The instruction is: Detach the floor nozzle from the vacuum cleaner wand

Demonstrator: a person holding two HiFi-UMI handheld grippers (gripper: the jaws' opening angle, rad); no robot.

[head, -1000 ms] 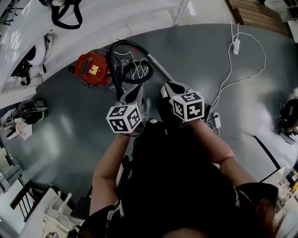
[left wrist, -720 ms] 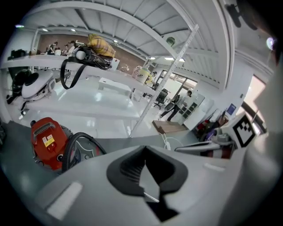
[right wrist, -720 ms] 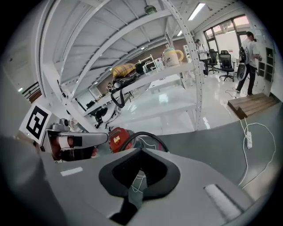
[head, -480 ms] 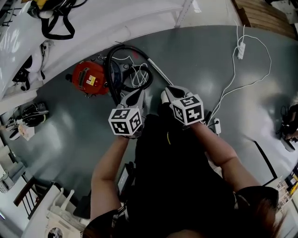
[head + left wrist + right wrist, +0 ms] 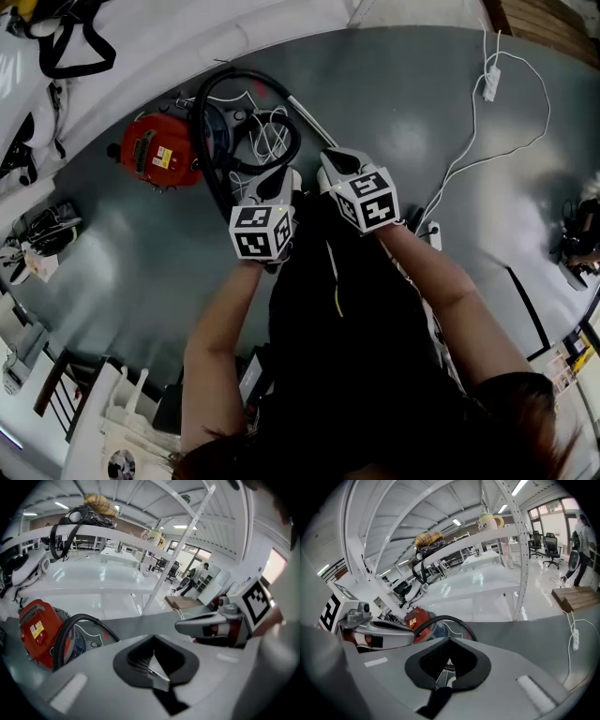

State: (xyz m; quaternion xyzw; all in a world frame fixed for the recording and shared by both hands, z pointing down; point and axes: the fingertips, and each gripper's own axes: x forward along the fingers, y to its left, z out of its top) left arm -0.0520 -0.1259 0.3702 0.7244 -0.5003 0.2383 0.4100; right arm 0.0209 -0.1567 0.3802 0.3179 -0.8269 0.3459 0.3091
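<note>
Head view: left tongs (image 5: 281, 178) and right tongs (image 5: 330, 161) are closed and empty, near the wand (image 5: 310, 119). No floor nozzle shows, so detaching looks not yet begun.

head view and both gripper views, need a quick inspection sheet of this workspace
surface: grey floor
job's things: red vacuum cleaner, black hose, silver wand; floor nozzle not made out
clutter: small dark items at the floor's edge, too small to name
grippers: left tool and right tool both shut, holding nothing
cables: white power strip with trailing cable; white cord loops by the vacuum
surroundings: white shelving, wooden pallet
</note>
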